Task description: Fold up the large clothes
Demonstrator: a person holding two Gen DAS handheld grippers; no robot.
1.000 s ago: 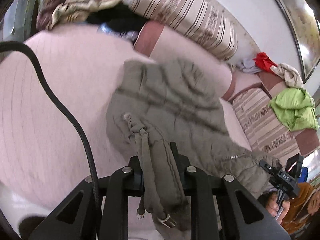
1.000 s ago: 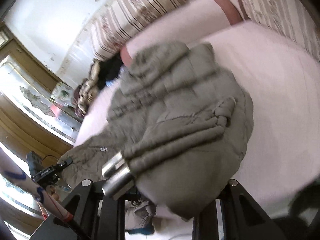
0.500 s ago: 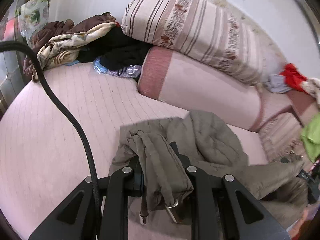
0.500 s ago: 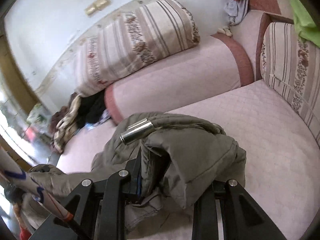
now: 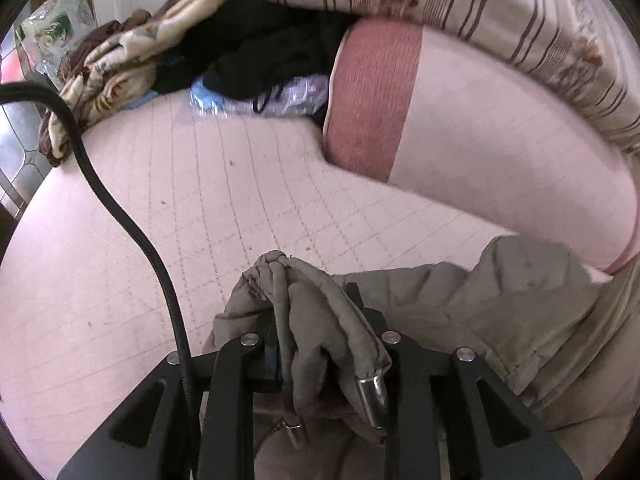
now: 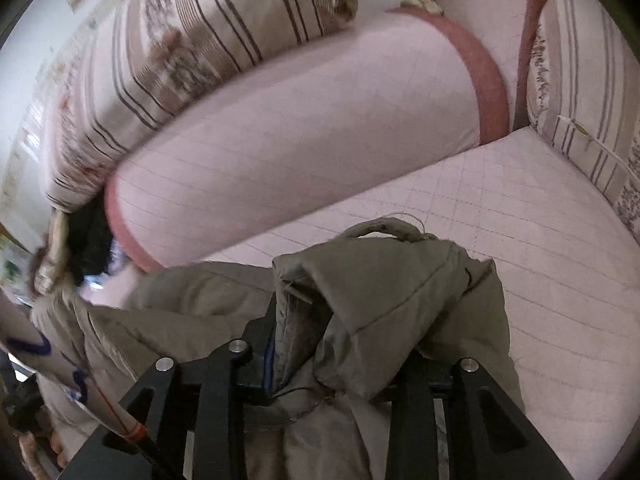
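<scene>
Left gripper (image 5: 316, 344) pinching a bunched fold of the olive quilted jacket (image 5: 500, 312) with its jaws just easing open, fabric sitting between them and a metal cord tip (image 5: 370, 400) dangling at 6 o'clock. Right gripper (image 6: 332, 344) doing the same thing, jaws just loosening around a thick wad of the jacket (image 6: 392, 292). Jacket lying at 6 o'clock on the pink quilted cushion (image 5: 200, 184), bolster (image 6: 304, 140) sitting at 12 o'clock, clothes pile (image 5: 168, 48) at 11.
</scene>
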